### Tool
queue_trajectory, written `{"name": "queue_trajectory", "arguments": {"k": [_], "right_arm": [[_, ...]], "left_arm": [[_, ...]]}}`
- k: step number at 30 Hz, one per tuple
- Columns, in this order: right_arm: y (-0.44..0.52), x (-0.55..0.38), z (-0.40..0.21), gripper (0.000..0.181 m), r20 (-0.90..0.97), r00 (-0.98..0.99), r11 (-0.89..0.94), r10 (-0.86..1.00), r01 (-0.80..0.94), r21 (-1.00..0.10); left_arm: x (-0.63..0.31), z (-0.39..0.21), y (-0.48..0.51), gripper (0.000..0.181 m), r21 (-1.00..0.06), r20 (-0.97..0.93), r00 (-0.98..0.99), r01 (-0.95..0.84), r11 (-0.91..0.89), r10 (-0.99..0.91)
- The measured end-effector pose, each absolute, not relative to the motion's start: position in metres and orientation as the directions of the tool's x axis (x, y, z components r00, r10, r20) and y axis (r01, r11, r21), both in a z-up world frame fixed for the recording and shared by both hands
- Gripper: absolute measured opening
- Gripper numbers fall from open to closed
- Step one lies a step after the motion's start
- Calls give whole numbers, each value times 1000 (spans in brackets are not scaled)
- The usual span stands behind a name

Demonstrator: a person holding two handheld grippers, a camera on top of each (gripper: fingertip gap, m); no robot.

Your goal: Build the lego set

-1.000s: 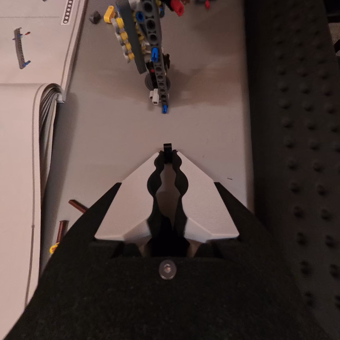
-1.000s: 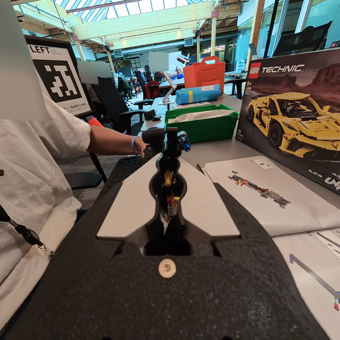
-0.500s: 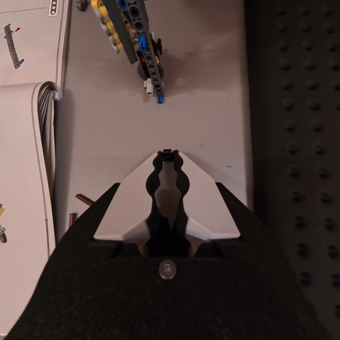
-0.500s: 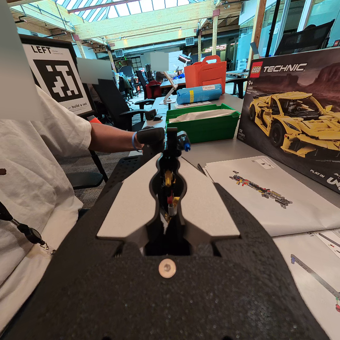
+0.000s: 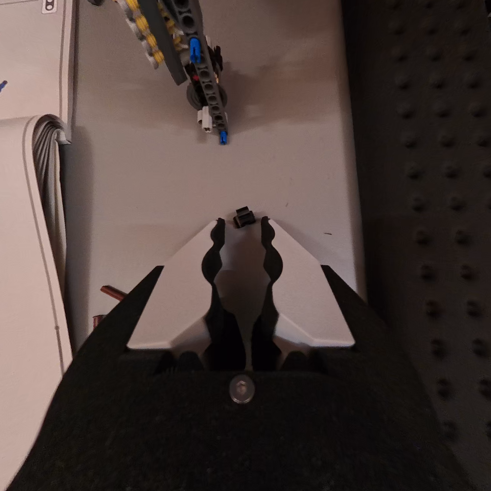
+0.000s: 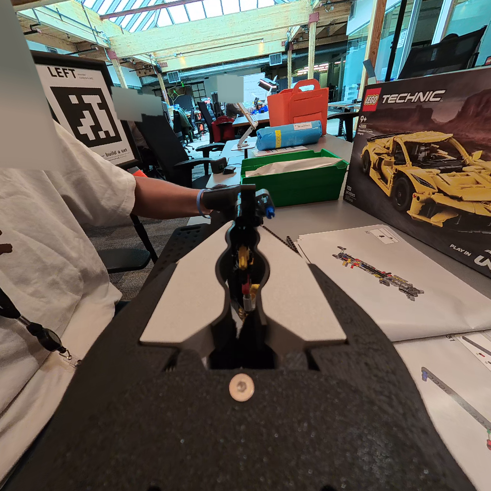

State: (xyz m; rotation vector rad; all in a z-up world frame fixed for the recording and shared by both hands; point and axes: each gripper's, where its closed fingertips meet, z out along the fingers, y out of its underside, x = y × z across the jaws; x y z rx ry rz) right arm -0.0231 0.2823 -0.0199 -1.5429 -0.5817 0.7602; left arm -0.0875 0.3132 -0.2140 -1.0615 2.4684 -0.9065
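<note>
My left gripper [image 5: 243, 221] is spread around a small black connector [image 5: 243, 217]; my right gripper [image 6: 245, 225] clamps the chassis assembly [image 6: 245, 265]. An off-centre squeeze could flick the connector away.

Non-task items in view:
- Green tray [image 6: 292, 186] on table, w/ white paper [image 6: 292, 166] lying in it.
- Blue roll [image 6: 288, 136] behind tray, on next table; orange bag [image 6: 299, 106] upright behind the roll.
- Framed black-and-white marker sign [image 6: 85, 114] at left, behind person's white sleeve [image 6: 66, 191].
- Blue wristband [image 6: 199, 203] on person's forearm.
- Black badge reel [image 6: 43, 337] clipped at shirt front, lower left.
- Black office chairs [image 6: 170, 154] in bkgd; red item [image 6: 221, 127] on one farther back.
- Black perforated surface [image 5: 425, 186] along table's right edge, left wrist view.
- Timber beams [image 6: 212, 39] and skylight overhead.
</note>
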Motion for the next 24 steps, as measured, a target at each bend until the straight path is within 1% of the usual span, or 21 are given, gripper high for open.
{"name": "queue_trajectory", "arguments": {"k": [5, 7, 10, 17, 21, 24], "right_arm": [[283, -22, -20, 7, -133, 655, -115, 743, -71, -991], [283, -22, -20, 7, -134, 655, -115, 743, -72, -991], [283, -21, -20, 7, -134, 656, -114, 743, -73, -991], [282, -22, -20, 7, -134, 654, -114, 745, -73, -991], [282, -22, -20, 7, -134, 654, -114, 745, -73, -991], [283, -22, -20, 7, -134, 654, -113, 744, -74, -991]], "left_arm": [[-89, -215, 312, 30, -632, 51, -607, -634, 445, -793], [-87, -214, 313, 29, -637, 73, -554, -666, 389, -830], [-88, -215, 309, 28, -651, 68, -512, -674, 351, -857], [-87, -216, 310, 24, -663, 15, -481, -661, 351, -877], [-84, -216, 310, 15, -683, 15, -482, -645, 344, -876], [-82, -216, 308, 15, -698, -9, -503, -615, 365, -864]]}}
